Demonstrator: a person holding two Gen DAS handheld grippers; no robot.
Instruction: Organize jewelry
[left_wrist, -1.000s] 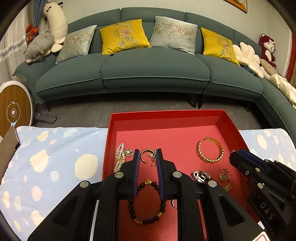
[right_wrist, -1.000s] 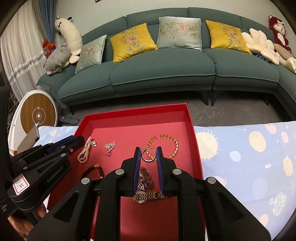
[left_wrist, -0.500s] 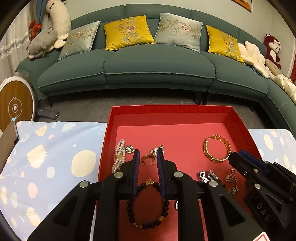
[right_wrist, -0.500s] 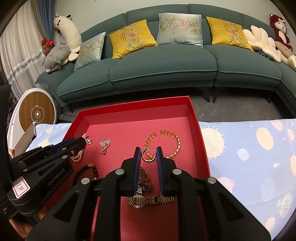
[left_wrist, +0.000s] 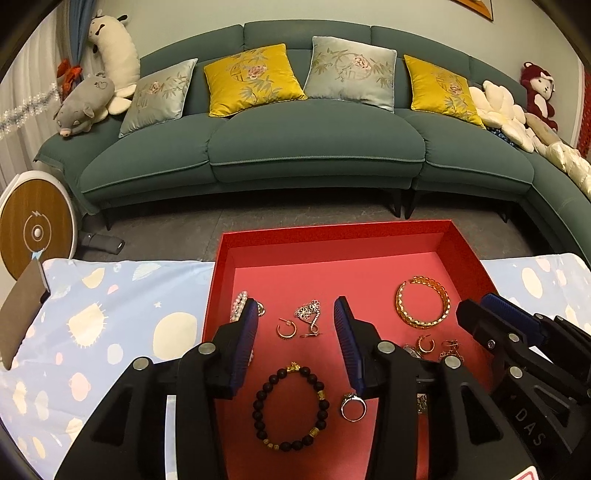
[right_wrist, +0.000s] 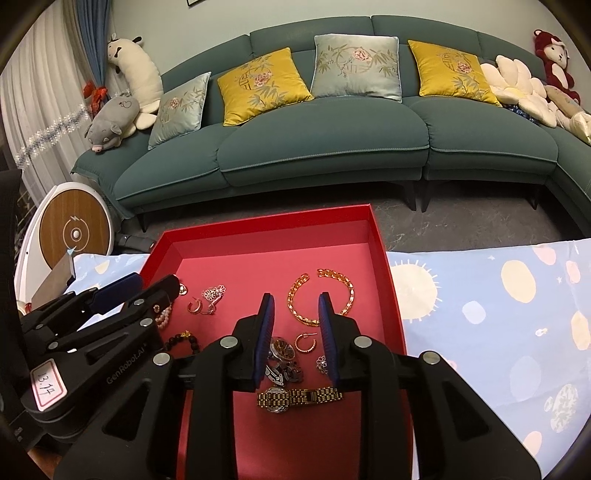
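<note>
Left tongs (left_wrist: 295, 314) wide, empty, over red tray (left_wrist: 334, 242); small hoop earring (left_wrist: 287, 328) lies between their tips: light, stiff, slippery, so I'd pinch across the hoop; right tongs (right_wrist: 295, 314) part-open, empty.

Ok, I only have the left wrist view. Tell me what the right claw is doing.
Observer: The right claw is open and holds nothing. In its own view a small gold hoop earring lies between its fingers, on the floor of the red tray.
Operator: Report any jewelry hidden from me.
Observer: A gold link-band watch lies flat in the tray, nearer the right camera than that earring.
</note>
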